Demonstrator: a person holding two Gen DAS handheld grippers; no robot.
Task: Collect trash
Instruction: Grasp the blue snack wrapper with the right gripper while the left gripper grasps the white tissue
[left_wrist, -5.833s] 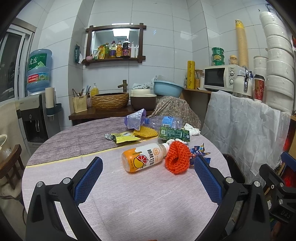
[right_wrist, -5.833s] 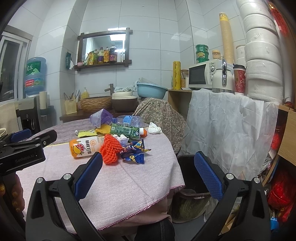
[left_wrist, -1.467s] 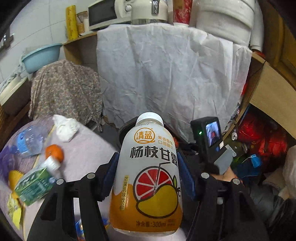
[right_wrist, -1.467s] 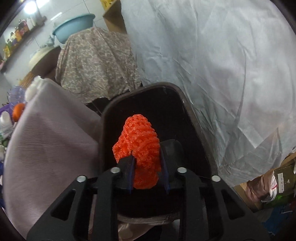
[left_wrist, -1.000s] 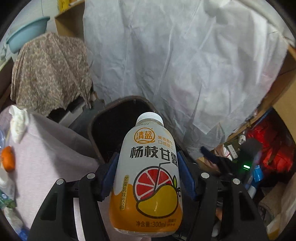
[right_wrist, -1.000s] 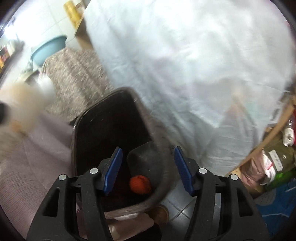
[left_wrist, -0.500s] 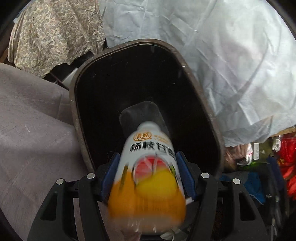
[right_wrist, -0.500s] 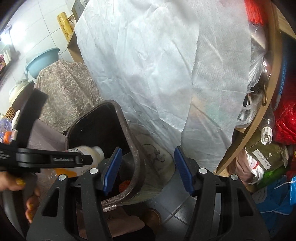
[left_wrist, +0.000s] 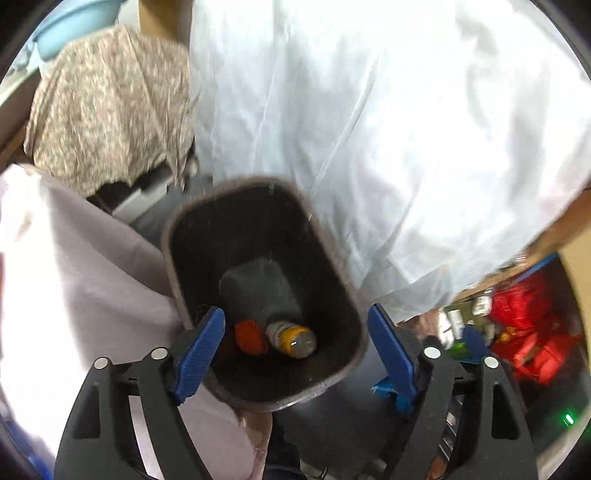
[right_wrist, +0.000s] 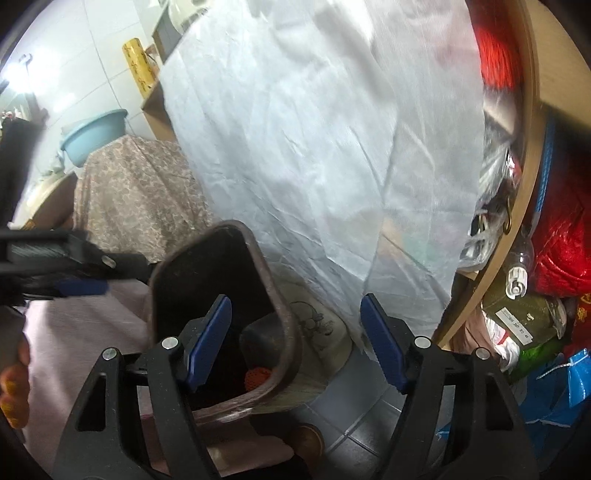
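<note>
A dark bin stands on the floor beside the cloth-covered table. At its bottom lie the orange juice bottle and the orange foam net, side by side. My left gripper hangs above the bin's near rim; its jaws are opening and hold nothing. In the right wrist view the bin sits at lower left with the net showing inside. My right gripper hovers over the bin's right edge, jaws opening, nothing between them. The left gripper shows at the left.
A white sheet drapes the counter behind the bin. A patterned cloth covers something at left. Shelves at right hold red bags and bottles. Tiled floor shows under the right gripper. A hand holds the left tool.
The juice bottle has left my left gripper and dropped into the bin beside the net, and those jaws spread wider. My right gripper rose away from the bin and opened further.
</note>
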